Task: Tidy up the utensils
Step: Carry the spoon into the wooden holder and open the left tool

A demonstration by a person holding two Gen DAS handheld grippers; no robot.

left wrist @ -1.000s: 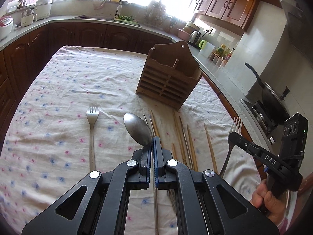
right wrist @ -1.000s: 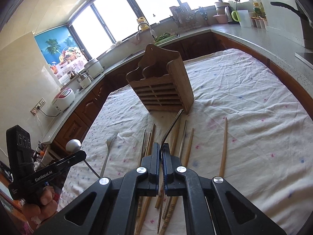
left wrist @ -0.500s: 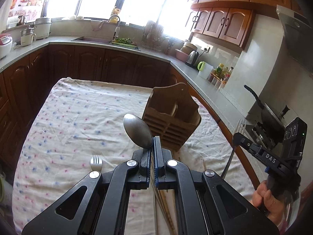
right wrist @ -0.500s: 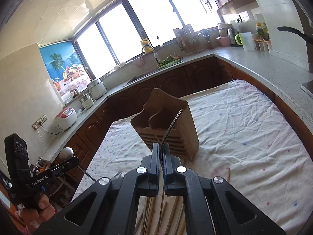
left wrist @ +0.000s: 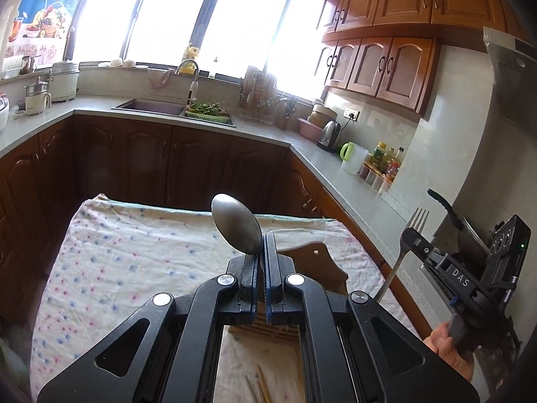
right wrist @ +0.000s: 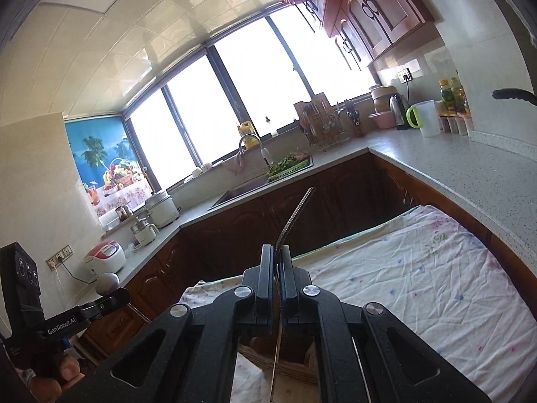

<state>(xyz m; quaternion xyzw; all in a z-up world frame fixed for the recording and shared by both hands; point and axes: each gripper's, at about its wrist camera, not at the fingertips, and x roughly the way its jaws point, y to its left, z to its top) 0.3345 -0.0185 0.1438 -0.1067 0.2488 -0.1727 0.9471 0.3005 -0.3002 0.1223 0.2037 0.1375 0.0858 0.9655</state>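
Note:
My left gripper (left wrist: 261, 245) is shut on a metal spoon (left wrist: 236, 223), bowl pointing up, held high over the table. My right gripper (right wrist: 277, 255) is shut on a metal fork (right wrist: 295, 216), seen edge-on with tines up; the fork also shows in the left wrist view (left wrist: 407, 235). The wooden utensil holder (left wrist: 319, 263) sits below both grippers, mostly hidden behind them; it also shows in the right wrist view (right wrist: 285, 366). A few chopsticks (left wrist: 260, 386) lie on the cloth under the left gripper.
The table carries a floral white cloth (left wrist: 127, 268) (right wrist: 419, 285). Dark wood cabinets and a grey counter (left wrist: 339, 178) wrap around it, with a sink (left wrist: 151, 105), a kettle (left wrist: 329, 134) and a wok on the stove (left wrist: 470, 231) at right.
Both grippers have risen and tilted up with spoon and fork still held. The holder has dropped low in both views, and the utensils on the cloth have mostly left view.

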